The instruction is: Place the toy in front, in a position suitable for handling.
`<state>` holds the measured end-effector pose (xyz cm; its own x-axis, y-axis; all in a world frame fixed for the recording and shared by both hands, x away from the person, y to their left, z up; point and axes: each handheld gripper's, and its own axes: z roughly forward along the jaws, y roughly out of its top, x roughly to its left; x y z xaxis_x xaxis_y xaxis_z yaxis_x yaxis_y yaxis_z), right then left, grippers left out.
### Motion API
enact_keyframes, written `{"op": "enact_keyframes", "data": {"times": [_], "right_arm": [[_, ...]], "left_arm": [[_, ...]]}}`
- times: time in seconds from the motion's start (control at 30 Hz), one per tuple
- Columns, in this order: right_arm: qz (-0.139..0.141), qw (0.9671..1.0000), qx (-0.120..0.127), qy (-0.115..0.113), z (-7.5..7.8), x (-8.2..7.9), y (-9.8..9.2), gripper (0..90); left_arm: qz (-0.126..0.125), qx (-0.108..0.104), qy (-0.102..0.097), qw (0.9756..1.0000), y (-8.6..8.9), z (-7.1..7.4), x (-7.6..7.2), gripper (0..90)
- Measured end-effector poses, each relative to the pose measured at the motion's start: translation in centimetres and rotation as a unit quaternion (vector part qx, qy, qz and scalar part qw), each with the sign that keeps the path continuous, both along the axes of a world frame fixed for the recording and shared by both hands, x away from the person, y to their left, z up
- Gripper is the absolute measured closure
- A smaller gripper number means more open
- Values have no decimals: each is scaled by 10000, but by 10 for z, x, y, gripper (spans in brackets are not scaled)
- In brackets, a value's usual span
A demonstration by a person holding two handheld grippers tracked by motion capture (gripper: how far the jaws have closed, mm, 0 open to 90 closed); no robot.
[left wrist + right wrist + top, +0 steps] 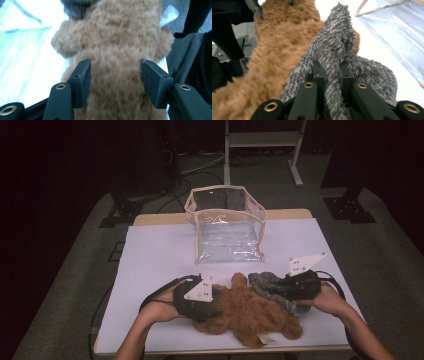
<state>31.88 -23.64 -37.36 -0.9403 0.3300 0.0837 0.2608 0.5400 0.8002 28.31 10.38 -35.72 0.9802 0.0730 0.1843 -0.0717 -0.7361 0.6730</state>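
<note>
A brown plush toy (250,312) lay on the white surface (160,255), near its front edge, in front of a clear bag (227,225). The left tool (115,75) straddled its body, jaws apart around the fur. The right tool (331,75) was clamped on a grey furry piece (337,45) at the toy's head end.

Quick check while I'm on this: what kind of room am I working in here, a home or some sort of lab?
Most likely a lab or recording studio, not a home. The white-topped table stands alone on grey carpet in a dark room, with cables across the floor and a metal frame stand behind. Stand bases flank the table.
</note>
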Motion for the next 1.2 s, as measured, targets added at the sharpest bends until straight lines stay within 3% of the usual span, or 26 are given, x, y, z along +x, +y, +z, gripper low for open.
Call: {"op": "enact_keyframes", "data": {"times": [0.17, 0.23, 0.27, 0.33, 0.37, 0.43, 0.5, 0.53, 0.63, 0.77, 0.83, 1.03, 1.2], "right_arm": [[127, 9997, 145, -178, 23, -8, 3, 798], [453, 9982, 238, -309, 42, -18, 20, 798], [453, 9982, 238, -309, 42, -18, 20, 798], [714, 9966, 290, -293, 50, -25, 37, 798], [778, 9963, 246, -277, 51, -26, 43, 798], [916, 9952, -171, -292, 41, -31, 65, 798], [918, 9951, -246, -273, 37, -31, 67, 798], [814, 9952, -476, -275, 24, -28, 66, 799], [758, 9960, -394, -257, 18, -27, 60, 801], [647, 9963, -392, -398, 14, -28, 47, 803], [595, 9963, -411, -470, 12, -27, 41, 803], [363, 9971, -436, -499, 10, -26, 22, 804], [254, 9971, -464, -539, 10, -24, 10, 803]], "left_arm": [[54, -82, 58, 9999, -4, -11, 1, 442], [41, -43, 18, 10000, -8, -12, 2, 442], [33, -6, 8, 10000, -10, -11, 3, 442], [13, 38, -17, 10000, -13, -10, 4, 442], [-4, 58, -32, 10000, -13, -10, 4, 441], [-17, 46, -45, 10000, -12, -8, 5, 439], [-14, -34, 3, 10000, -9, -7, 4, 437], [-7, -148, 15, 9999, -3, -5, 3, 438], [64, -302, 45, 9995, 8, -1, 3, 438], [286, -358, -38, 9989, 31, 5, 4, 428], [310, -501, 61, 9982, 38, 4, 4, 424], [110, -326, 226, 9992, 27, -17, 4, 408], [46, -444, 323, 9985, 17, -24, 7, 453]]}}
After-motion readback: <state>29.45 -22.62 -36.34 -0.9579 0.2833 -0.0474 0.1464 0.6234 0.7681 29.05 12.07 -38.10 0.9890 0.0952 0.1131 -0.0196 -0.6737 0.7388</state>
